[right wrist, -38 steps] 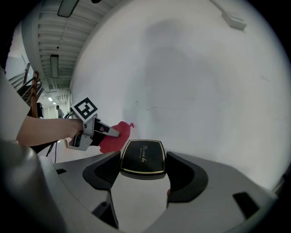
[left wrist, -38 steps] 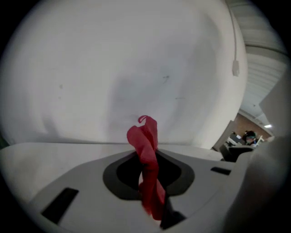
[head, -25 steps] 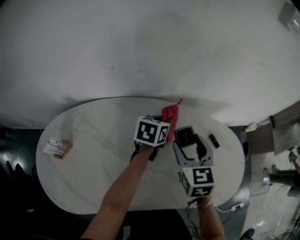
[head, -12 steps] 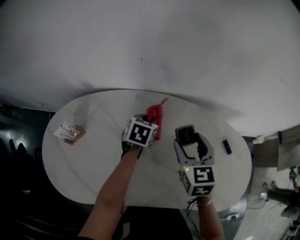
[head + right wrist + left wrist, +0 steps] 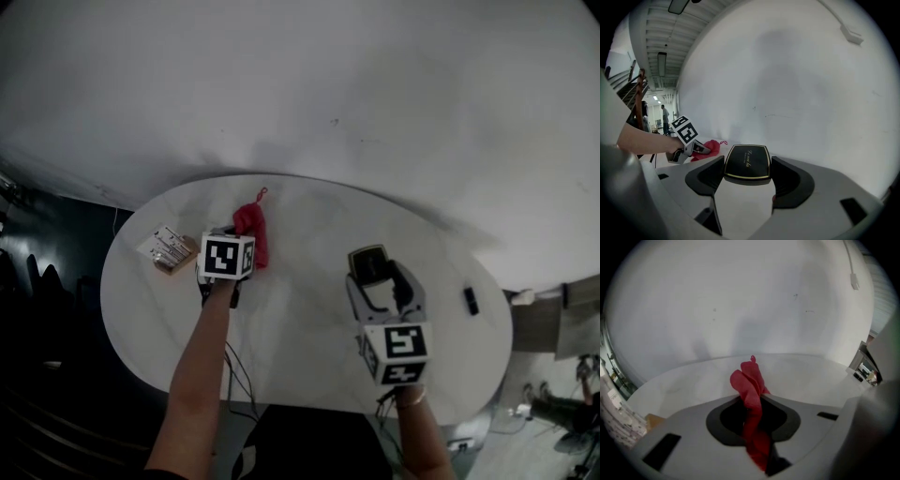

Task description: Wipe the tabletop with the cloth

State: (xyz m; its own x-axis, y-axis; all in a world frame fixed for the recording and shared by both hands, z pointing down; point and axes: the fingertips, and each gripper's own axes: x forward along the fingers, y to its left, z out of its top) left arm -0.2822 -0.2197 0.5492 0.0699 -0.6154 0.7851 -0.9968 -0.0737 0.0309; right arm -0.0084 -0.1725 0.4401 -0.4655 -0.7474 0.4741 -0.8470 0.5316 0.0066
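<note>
My left gripper is shut on a red cloth, which bunches up past its tips on the white oval tabletop, toward the back left. In the left gripper view the red cloth is pinched between the jaws of the left gripper and sticks up ahead of them. My right gripper hovers over the table's right half, shut on a black box with a gold rim. From the right gripper view the black box sits clamped between the jaws of the right gripper, with the cloth far left.
A small brown-and-white box lies near the table's left edge, close beside the left gripper. A small black object rests near the right edge. A white wall curves behind the table. Cables hang below the front edge.
My left gripper has dragged the red cloth leftward across the tabletop, from the middle toward the small box. The right gripper has kept its hold on the black box.
</note>
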